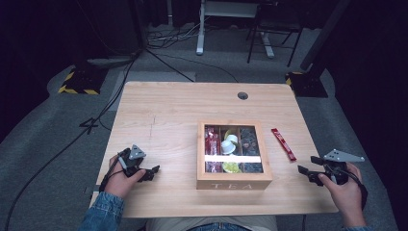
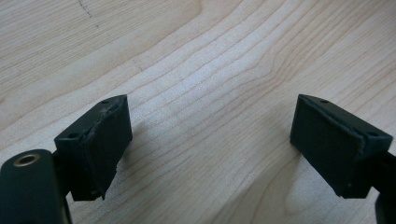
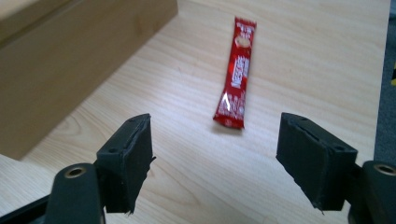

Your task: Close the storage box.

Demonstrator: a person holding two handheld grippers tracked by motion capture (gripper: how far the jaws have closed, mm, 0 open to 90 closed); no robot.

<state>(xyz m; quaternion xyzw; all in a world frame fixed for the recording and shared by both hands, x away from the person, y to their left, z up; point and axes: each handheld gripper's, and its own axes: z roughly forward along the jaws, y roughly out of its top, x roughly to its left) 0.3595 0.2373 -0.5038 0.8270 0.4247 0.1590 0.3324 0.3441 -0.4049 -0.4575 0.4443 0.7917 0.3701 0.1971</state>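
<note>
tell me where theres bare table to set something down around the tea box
The widest free patch is the far half of the table, between the tea box and the cable hole. Bare wood also lies between the box and the left tool. It is crowded right of the box, where the red sachet lies before the open right tool.

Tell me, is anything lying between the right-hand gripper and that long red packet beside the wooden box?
Nothing visible does. The right gripper has open jaws pointing at the long red foil sachet, with bare light wooden table between them. The wooden tea box sits off to one side, not in the path.
</note>
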